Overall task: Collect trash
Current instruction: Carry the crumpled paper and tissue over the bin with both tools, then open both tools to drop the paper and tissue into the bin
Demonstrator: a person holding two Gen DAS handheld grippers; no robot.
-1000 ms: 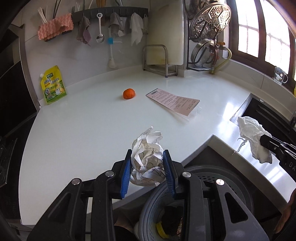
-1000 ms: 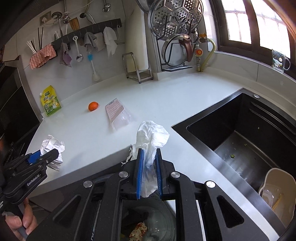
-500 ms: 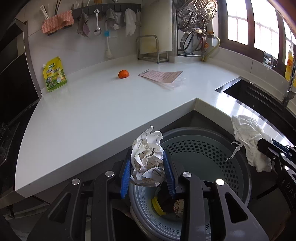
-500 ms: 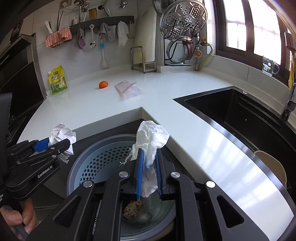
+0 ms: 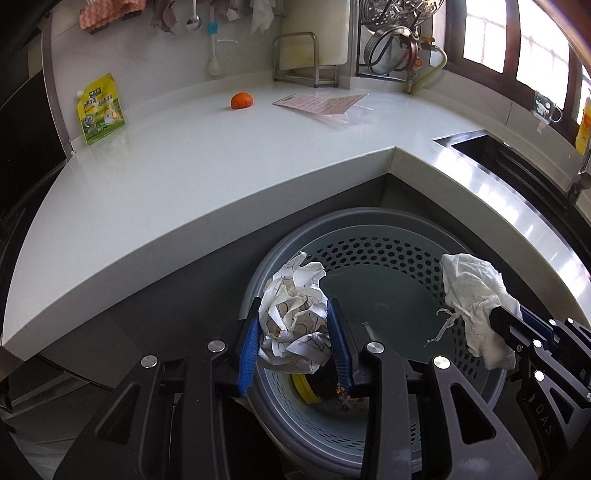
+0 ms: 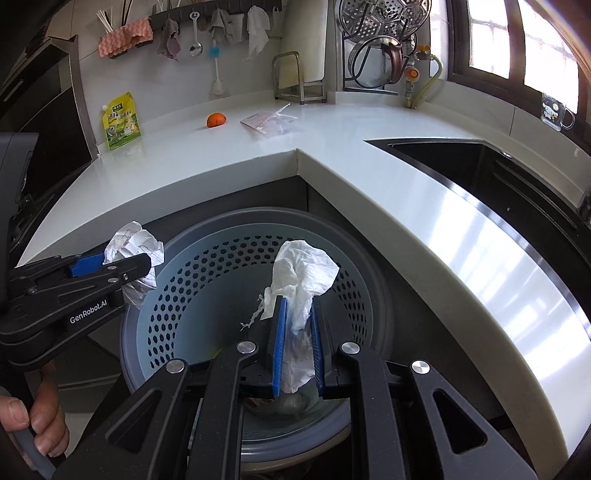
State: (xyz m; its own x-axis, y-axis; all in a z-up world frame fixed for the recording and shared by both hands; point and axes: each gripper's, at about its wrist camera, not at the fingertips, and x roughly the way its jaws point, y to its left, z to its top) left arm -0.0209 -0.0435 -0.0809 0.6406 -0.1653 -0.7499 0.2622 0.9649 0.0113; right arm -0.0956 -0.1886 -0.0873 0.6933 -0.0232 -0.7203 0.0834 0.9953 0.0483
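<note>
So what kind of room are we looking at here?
Most likely a home kitchen: a white corner countertop with a dark sunken sink, a wall rail of hanging utensils and cloths, and a round perforated grey bin standing below the counter.

White corner countertop under daylit windows.

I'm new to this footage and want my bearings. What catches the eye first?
Two black tongs hang over a round perforated bin below the counter's corner. The left tongs grip a crumpled paper ball, the right tongs a white tissue. Far back on the white counter sits a small orange.
</note>
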